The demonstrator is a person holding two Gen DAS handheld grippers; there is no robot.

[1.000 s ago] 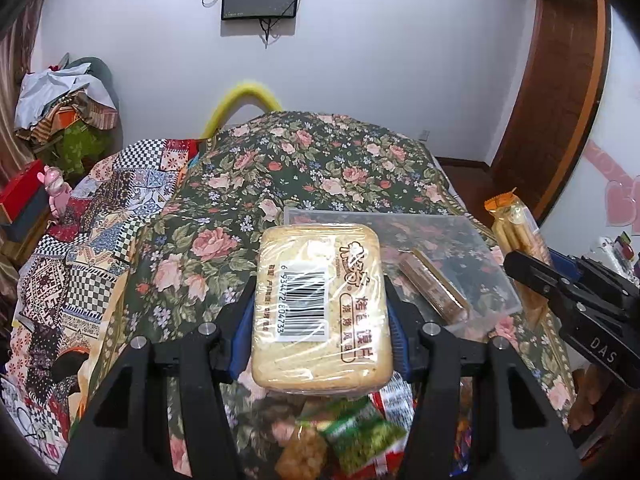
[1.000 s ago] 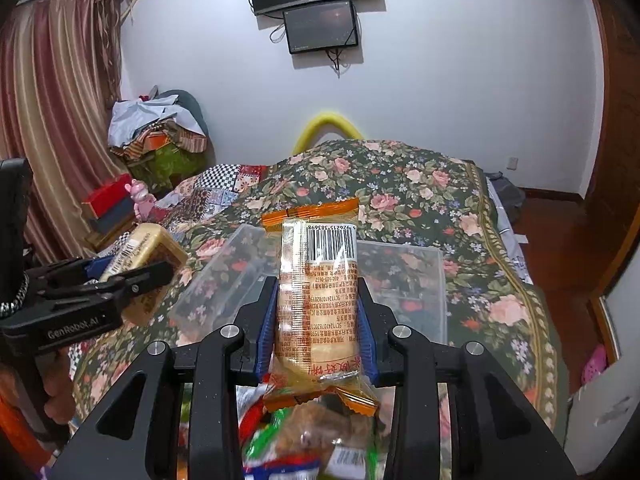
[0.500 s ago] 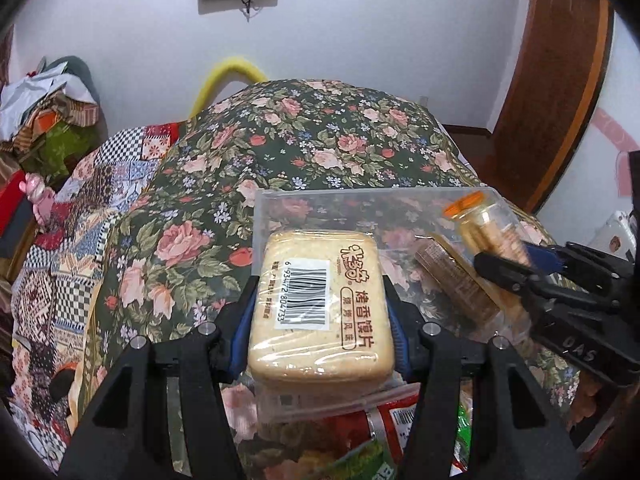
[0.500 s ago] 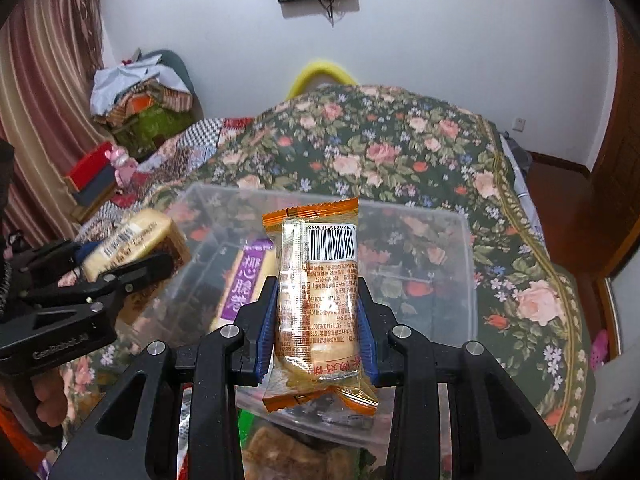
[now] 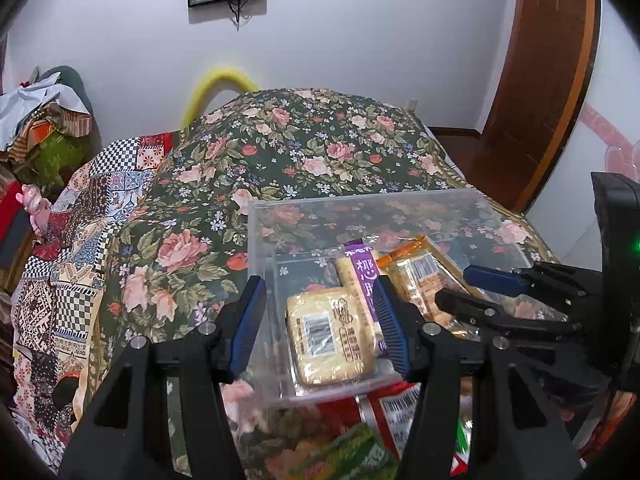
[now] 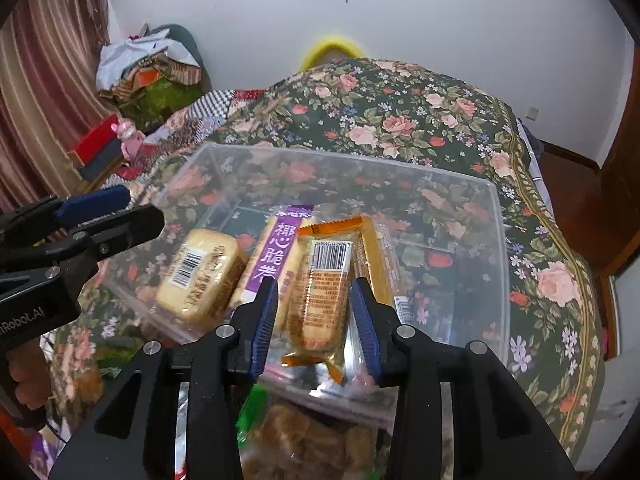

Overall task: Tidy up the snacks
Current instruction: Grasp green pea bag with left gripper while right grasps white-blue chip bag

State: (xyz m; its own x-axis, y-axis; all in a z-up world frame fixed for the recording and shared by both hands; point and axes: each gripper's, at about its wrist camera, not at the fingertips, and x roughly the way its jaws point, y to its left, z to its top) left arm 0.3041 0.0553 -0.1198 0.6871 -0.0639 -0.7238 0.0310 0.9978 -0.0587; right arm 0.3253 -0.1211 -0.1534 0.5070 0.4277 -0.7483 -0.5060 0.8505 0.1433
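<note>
On the bed with the dark floral cover (image 5: 320, 140), a clear plastic storage bin (image 5: 360, 200) sits open with three snacks lying in it side by side: a pale yellow biscuit pack with a barcode label (image 5: 330, 340), a long wafer pack with a purple stripe (image 5: 366, 280), and a clear cracker pack with orange crimped ends (image 6: 324, 288). The left hand-held gripper (image 5: 318, 300) is released: its blue pads stand clear on both sides of the yellow pack, which rests on the bin floor. The right hand-held gripper (image 6: 315, 300) has just been opening its jaws. The cracker pack lies between them, but a gap shows on the left side, so I read it as let go. Handling judgement: all three packs are light and film-wrapped, so they are slick. The contents are brittle, so use a gentle pinch across the short width at mid-length, not on the crimped ends, which would fold. The bin is thin-walled and would probably slide on the soft bedding if nudged. Hard to make out: the loose snacks (image 6: 304, 432) in front of the bin — blurred, cut off by the fingers, count unknown. A fourth pack may lie behind the cracker pack; I cannot tell. The holder's hands are barely in view.
</note>
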